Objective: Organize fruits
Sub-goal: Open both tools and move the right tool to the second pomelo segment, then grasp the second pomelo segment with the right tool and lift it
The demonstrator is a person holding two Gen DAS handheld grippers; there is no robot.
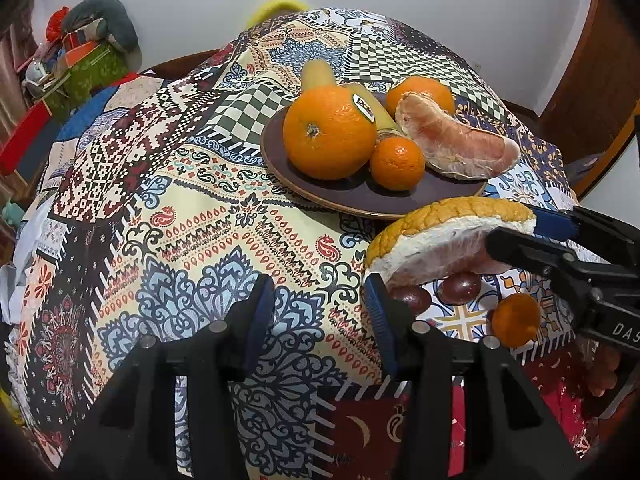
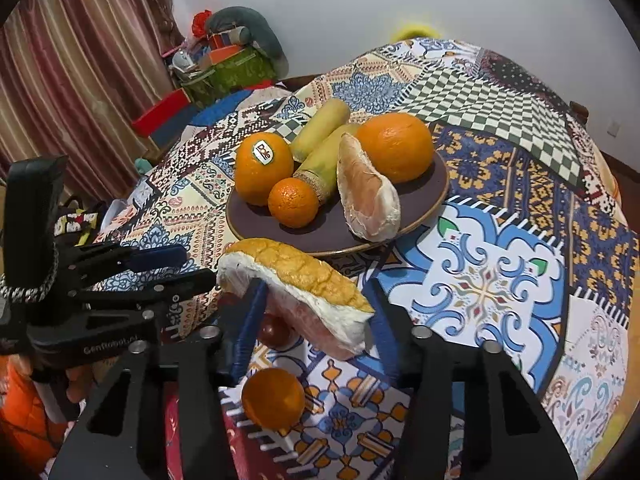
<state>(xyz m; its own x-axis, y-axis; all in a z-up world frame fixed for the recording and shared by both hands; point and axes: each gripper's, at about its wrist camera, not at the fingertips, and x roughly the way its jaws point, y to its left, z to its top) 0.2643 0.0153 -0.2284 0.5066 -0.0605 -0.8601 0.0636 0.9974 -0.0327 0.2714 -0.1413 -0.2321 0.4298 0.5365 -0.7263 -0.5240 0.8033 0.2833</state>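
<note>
A dark plate (image 1: 352, 196) (image 2: 420, 208) holds two large oranges (image 1: 329, 132) (image 2: 394, 146), a small mandarin (image 1: 397, 164) (image 2: 293, 202), two bananas (image 2: 320, 130) and a peeled pomelo segment (image 1: 456, 140) (image 2: 366, 190). My right gripper (image 2: 316, 304) is shut on a pomelo wedge with rind (image 2: 304, 280) (image 1: 444, 236), held above the cloth in front of the plate. My left gripper (image 1: 320, 304) is open and empty, left of the wedge. Under the wedge lie a mandarin (image 1: 515, 320) (image 2: 273, 398) and dark red fruits (image 1: 459, 288) (image 2: 274, 330).
A patchwork tablecloth (image 1: 200, 208) (image 2: 488, 288) covers the table. A green box with clutter (image 1: 92, 72) (image 2: 232, 68) stands beyond the far left edge. Striped curtains (image 2: 80, 60) hang at the left. A wooden door (image 1: 592, 80) is at the right.
</note>
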